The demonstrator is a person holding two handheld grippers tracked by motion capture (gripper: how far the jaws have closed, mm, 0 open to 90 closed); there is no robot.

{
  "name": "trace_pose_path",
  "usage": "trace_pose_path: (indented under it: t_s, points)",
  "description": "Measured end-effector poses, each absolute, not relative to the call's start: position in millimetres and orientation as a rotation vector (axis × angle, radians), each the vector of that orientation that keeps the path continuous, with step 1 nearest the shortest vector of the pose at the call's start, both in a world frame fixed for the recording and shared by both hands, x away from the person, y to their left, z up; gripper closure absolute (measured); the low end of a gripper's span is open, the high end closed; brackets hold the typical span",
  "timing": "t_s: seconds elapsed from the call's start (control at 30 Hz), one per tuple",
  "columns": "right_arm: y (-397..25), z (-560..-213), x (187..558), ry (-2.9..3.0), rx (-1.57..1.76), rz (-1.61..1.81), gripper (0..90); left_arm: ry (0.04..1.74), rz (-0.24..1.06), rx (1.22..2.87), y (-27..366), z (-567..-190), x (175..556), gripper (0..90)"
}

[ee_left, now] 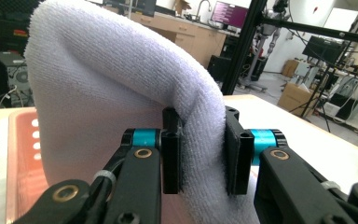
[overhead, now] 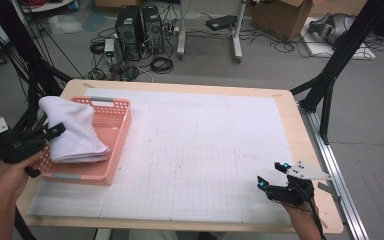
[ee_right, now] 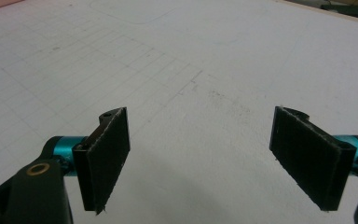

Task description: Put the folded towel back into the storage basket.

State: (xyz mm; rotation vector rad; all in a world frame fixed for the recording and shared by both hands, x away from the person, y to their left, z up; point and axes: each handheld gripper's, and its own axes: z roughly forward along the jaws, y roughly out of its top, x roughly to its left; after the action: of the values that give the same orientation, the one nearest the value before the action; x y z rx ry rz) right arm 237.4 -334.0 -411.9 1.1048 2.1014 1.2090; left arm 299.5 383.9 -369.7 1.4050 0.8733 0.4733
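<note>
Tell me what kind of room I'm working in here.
Probably a robotics lab or workshop: computer towers and loose cables on the floor, cardboard boxes, and a gridded mat on the table.

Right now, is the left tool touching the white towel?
Touching. In the left gripper view, the left tool has both black jaws pressed into a fold of the white towel, pinching it between them, over the pink basket.
</note>
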Motion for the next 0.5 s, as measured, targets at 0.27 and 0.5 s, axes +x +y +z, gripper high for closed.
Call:
trace_pose_path:
  t_s: [0.27, 0.5]
  points:
    - [-333, -413, 238, 2.104, 1.109, 1.210, 18.9, 0.849, 0.451, 1.433, 377, -367, 304, 71.8]
    - [-334, -413, 238, 2.107, 1.112, 1.205, 18.9, 0.886, 0.419, 1.456, 370, -371, 314, 69.2]
